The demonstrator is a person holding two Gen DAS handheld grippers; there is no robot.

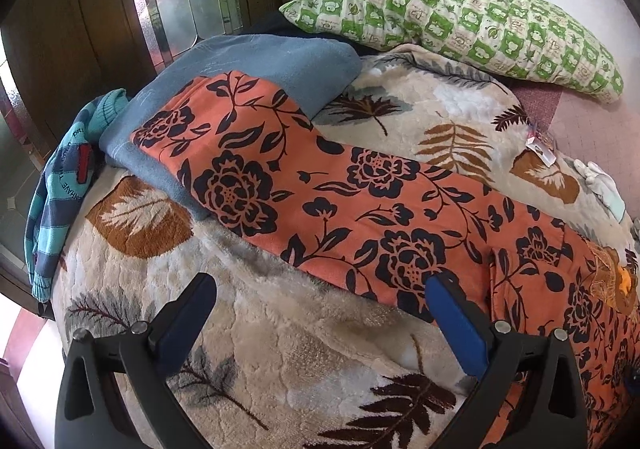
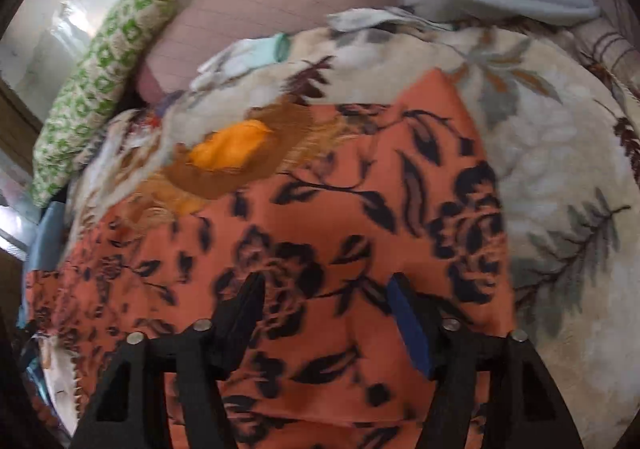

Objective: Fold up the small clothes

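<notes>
An orange garment with a dark floral print [image 1: 320,185] lies stretched out across a leaf-patterned blanket [image 1: 280,361], running from upper left to lower right. My left gripper [image 1: 320,289] is open and empty, hovering just in front of the garment's near edge. In the right wrist view the same orange garment [image 2: 320,233] fills the middle, with an orange-yellow patch [image 2: 232,149] near its far end. My right gripper [image 2: 326,289] is open directly over the garment, holding nothing. The right view is motion-blurred.
A folded blue-grey cloth [image 1: 272,65] lies under the garment's far end. A teal striped knit garment [image 1: 60,193] hangs at the bed's left edge. A green-and-white checked pillow [image 1: 460,25] sits at the back. A small white-and-mint item [image 1: 604,185] lies at right.
</notes>
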